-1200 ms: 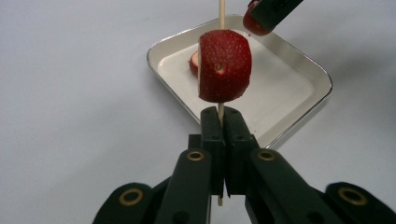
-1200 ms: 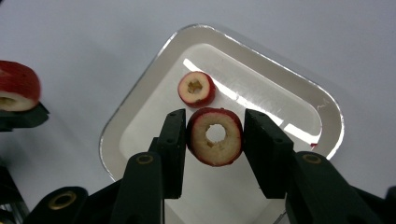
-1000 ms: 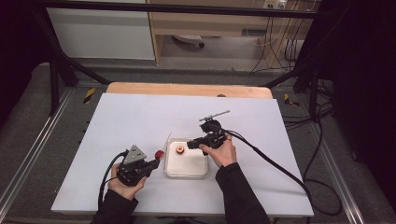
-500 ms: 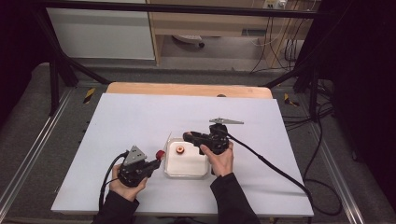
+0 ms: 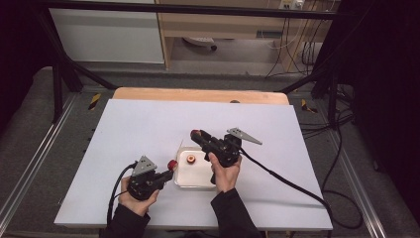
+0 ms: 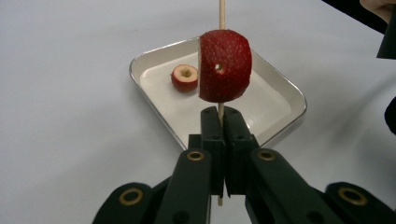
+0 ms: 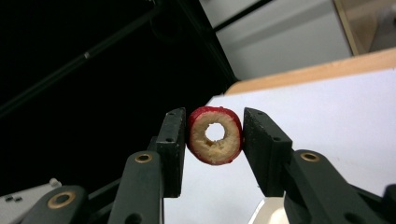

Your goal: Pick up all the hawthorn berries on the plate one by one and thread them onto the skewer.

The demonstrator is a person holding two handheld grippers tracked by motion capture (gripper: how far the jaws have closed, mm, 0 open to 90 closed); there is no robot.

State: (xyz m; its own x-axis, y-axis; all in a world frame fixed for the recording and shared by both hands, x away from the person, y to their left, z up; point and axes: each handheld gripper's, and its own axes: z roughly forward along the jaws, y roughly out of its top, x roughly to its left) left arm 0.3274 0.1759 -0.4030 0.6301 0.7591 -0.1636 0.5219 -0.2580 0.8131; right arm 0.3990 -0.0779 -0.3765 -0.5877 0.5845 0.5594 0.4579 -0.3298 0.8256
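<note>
Threading fruit onto a skewer looks to be the work in hand, and we hold a piece in each claw. Our left gripper (image 6: pixel 223 135) has its jaws pinched tight on the thin wooden skewer (image 6: pixel 222 14), which rises upright just beyond the jaw tips; a strawberry half (image 6: pixel 224 65) already sits on the stick directly above the grip, its bored hole facing us. Our right gripper (image 7: pixel 212 140) is partly closed on a red-skinned fruit ring (image 7: pixel 215 135), one pad against each side of the skin, the hollow centre looking back along the jaws. In the high view that claw (image 5: pixel 196 134) hangs above the far edge of the white tray (image 5: pixel 195 179), while the left claw (image 5: pixel 171 166) waits just beside the tray's near-left corner. A second ring slice (image 6: pixel 184 77) lies in the tray beyond the strawberry.

To do this step well, we judge that the ring's hole must be brought over the skewer tip and squared to the stick before we press down. We should keep the left grip rigid, squeeze the ring gently so it does not split, and slide it straight along the stick.
</note>
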